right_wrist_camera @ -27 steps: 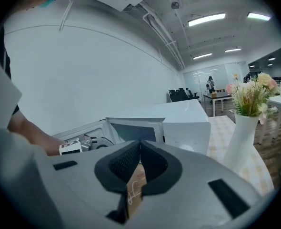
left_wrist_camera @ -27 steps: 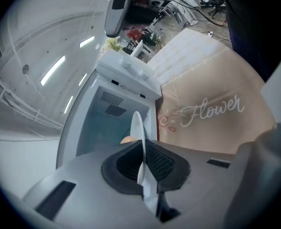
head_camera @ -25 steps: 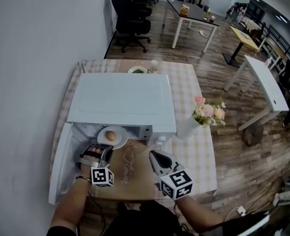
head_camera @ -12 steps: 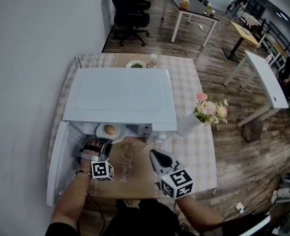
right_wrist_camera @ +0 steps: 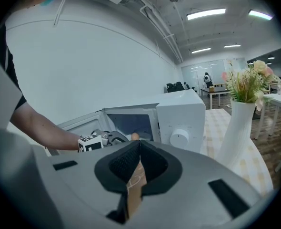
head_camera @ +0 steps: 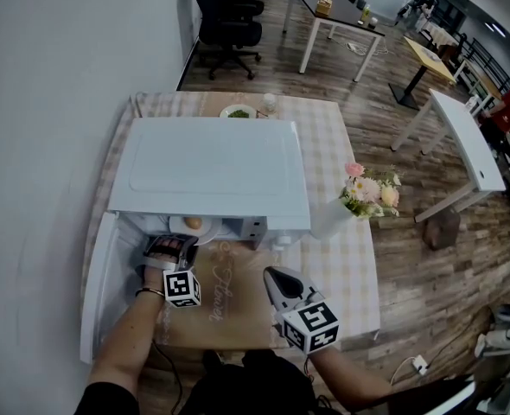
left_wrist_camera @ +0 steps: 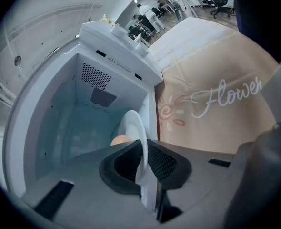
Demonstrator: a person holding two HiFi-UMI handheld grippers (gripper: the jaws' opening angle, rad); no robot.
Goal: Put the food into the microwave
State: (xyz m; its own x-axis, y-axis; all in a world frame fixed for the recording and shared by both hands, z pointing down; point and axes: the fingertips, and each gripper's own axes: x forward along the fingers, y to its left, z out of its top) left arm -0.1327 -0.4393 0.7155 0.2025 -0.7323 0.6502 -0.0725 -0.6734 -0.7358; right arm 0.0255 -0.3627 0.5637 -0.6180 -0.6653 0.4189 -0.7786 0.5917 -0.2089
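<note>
The white microwave (head_camera: 212,171) sits on a table with a checked cloth (head_camera: 341,266). Its door (head_camera: 99,284) hangs wide open on the left side.

The left gripper (left_wrist_camera: 143,149) reaches into the mouth of the microwave. A white plate (left_wrist_camera: 133,128) sits just inside the opening, at the front. On the plate is a round tan bit of food (left_wrist_camera: 121,140) that looks like an egg. The near rim of the plate runs right between the two jaws, with a dark ribbed pad (left_wrist_camera: 162,161) just beside it on each side. The jaws have just been opening a little, so they sit loose around the rim and do not pinch it. The food lies past the fingertips, deeper in the microwave. It is close to the jaws but does not touch them.

The right gripper (right_wrist_camera: 138,151) is in front of the microwave, near its knob side. Its jaws are squeezed tight on the edge of a brown mat (right_wrist_camera: 135,190). The mat has curly white writing and lies flat on the table in front of the microwave.

A white vase (head_camera: 328,219) of flowers (head_camera: 369,193) stands just to the right of the microwave.
</note>
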